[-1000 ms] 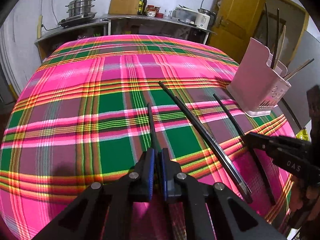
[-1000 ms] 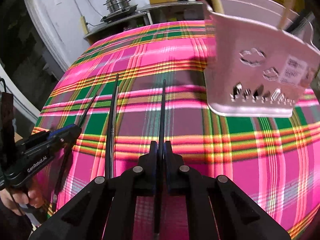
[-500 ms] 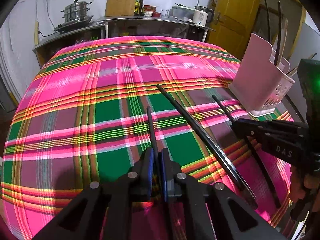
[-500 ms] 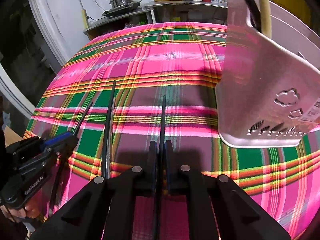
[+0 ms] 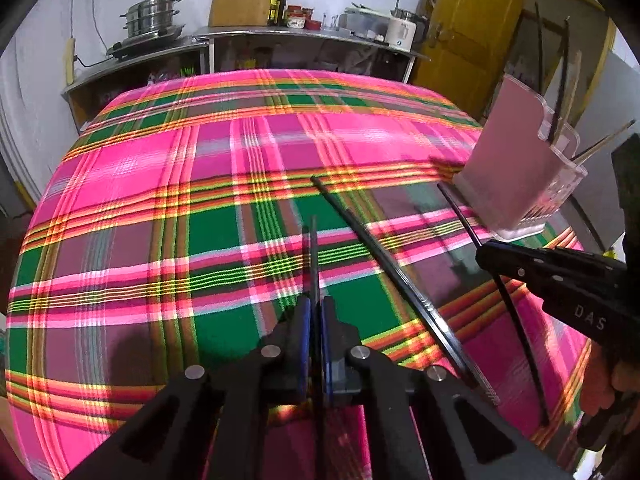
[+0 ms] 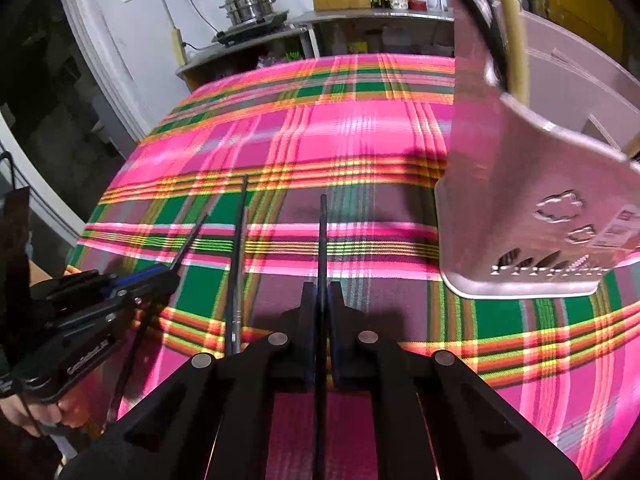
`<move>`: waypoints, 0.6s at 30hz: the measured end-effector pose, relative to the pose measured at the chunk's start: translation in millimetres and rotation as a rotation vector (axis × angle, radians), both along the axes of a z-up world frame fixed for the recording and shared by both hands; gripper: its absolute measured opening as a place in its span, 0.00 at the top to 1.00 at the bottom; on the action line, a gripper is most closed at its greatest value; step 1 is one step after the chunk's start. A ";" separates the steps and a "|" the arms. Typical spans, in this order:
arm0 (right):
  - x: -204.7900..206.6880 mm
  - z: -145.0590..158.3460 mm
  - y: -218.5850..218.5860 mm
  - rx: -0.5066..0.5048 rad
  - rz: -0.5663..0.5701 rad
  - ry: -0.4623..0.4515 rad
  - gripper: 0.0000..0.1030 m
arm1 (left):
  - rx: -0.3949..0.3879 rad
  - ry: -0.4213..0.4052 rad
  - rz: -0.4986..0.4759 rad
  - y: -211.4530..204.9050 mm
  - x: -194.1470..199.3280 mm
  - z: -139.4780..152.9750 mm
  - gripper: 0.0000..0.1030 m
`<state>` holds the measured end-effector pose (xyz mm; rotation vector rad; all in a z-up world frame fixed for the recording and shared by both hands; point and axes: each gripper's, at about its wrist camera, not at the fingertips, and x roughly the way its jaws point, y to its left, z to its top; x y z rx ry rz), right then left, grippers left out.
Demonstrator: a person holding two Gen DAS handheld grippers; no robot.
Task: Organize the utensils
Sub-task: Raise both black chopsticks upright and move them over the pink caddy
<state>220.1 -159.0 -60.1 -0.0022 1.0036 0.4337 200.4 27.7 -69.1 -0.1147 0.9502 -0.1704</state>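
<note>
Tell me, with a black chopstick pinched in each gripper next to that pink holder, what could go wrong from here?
The left gripper and right gripper each pinch a thin black chopstick low down, so either might pivot or slip.

The pink holder already holds several sticks; a new one could snag them or tip it.

A third chopstick lying on the tablecloth between the grippers might get knocked.

Tablecloth pink, green, yellow plaid; holder pale pink; chopsticks black; door yellow.
</note>
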 end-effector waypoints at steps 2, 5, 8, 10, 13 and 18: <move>-3.9 7.8 -1.1 0.009 0.003 -0.016 0.95 | -0.006 -0.021 -0.008 -1.5 -4.3 10.1 0.95; -10.5 22.5 -4.3 0.025 0.007 -0.047 0.95 | -0.010 -0.050 -0.021 -3.9 -9.3 24.9 0.95; -19.0 37.8 -10.7 0.046 0.006 -0.078 0.95 | -0.026 -0.081 -0.028 -3.8 -14.9 42.5 0.95; -25.4 48.9 -15.3 0.061 0.005 -0.099 0.95 | -0.038 -0.105 -0.032 -4.2 -20.0 55.8 0.95; -33.9 64.9 -22.1 0.080 0.004 -0.128 0.95 | -0.050 -0.132 -0.040 -5.7 -26.4 72.4 0.95; -48.3 89.9 -29.6 0.108 -0.003 -0.170 0.95 | -0.064 -0.176 -0.056 -9.5 -39.1 98.9 0.95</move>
